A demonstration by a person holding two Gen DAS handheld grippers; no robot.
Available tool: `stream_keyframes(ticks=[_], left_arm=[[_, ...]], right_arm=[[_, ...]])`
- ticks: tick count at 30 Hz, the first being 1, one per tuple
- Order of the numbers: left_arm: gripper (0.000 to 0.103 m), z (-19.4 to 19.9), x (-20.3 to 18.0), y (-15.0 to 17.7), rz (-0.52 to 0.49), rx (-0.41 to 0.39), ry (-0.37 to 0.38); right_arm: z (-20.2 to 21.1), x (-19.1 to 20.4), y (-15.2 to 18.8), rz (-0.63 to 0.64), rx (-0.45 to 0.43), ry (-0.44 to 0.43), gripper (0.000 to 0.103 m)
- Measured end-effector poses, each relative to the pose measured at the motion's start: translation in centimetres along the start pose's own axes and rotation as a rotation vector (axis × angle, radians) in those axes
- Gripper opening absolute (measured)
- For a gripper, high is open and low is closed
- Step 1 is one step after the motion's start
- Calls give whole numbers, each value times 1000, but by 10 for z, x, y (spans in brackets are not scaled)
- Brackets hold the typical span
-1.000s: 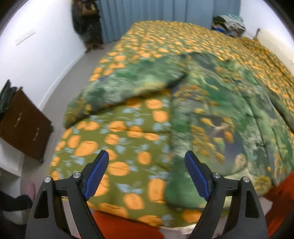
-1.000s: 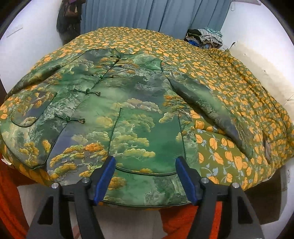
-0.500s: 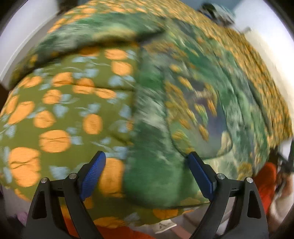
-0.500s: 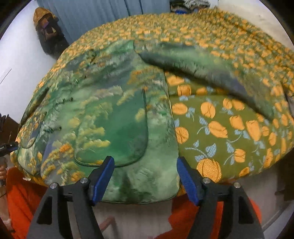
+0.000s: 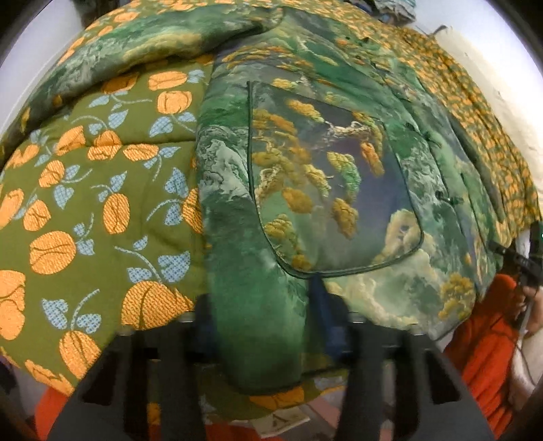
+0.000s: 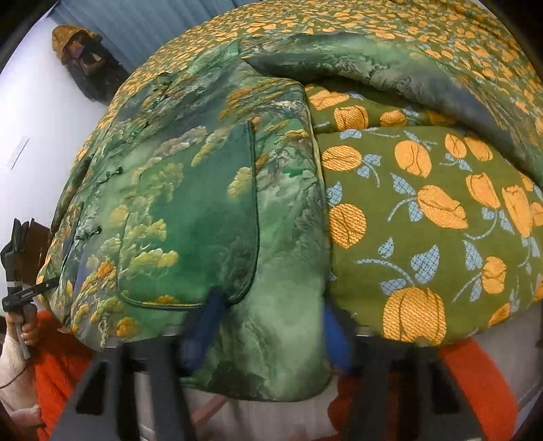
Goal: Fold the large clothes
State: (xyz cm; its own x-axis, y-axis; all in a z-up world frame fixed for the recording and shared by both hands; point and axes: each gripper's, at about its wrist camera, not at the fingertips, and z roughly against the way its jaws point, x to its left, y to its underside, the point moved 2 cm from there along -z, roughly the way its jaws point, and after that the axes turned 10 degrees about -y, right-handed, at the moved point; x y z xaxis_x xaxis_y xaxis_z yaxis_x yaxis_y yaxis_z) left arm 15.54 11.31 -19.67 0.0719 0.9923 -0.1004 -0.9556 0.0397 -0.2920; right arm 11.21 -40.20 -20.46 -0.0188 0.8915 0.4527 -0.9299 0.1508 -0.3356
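Note:
A large green padded jacket [image 5: 332, 176] with a landscape print lies spread face up on the bed, its hem at the near edge. It also shows in the right wrist view [image 6: 203, 203]. My left gripper [image 5: 261, 325] is open, its blue fingers either side of the jacket's left hem corner, partly hidden by cloth. My right gripper [image 6: 268, 325] is open, its blue fingers [image 6: 203, 322] straddling the right hem corner. One sleeve [image 5: 142, 44] lies out to the left, the other sleeve [image 6: 390, 78] out to the right.
The bed carries an olive quilt with orange fruit [image 5: 85, 203], also in the right wrist view [image 6: 441, 220]. An orange blanket [image 6: 475, 390] hangs below the bed edge. Blue curtains [image 6: 142, 23] and a white wall [image 6: 30, 112] stand behind. The other gripper shows at far left [image 6: 17, 264].
Both grippers have moved down and forward onto the near hem of the jacket, the left to its left corner, the right to its right corner. Fingers now straddle the cloth.

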Motion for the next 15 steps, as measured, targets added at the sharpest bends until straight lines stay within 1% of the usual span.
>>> stream_keyframes(ticks=[1, 2, 5, 8, 15], left_arm=[[27, 2, -1, -1, -4, -3, -4], [23, 4, 0, -3, -8, -8, -11], [18, 10, -1, -4, -15, -23, -21], [16, 14, -4, -1, -29, -38, -27], [16, 22, -9, 15, -71, -29, -33]], right_arm=[[2, 1, 1, 10, -2, 13, 25], [4, 4, 0, 22, -2, 38, 20], [9, 6, 0, 31, -6, 49, 18], [12, 8, 2, 50, -6, 66, 17], [21, 14, 10, 57, 10, 92, 16]])
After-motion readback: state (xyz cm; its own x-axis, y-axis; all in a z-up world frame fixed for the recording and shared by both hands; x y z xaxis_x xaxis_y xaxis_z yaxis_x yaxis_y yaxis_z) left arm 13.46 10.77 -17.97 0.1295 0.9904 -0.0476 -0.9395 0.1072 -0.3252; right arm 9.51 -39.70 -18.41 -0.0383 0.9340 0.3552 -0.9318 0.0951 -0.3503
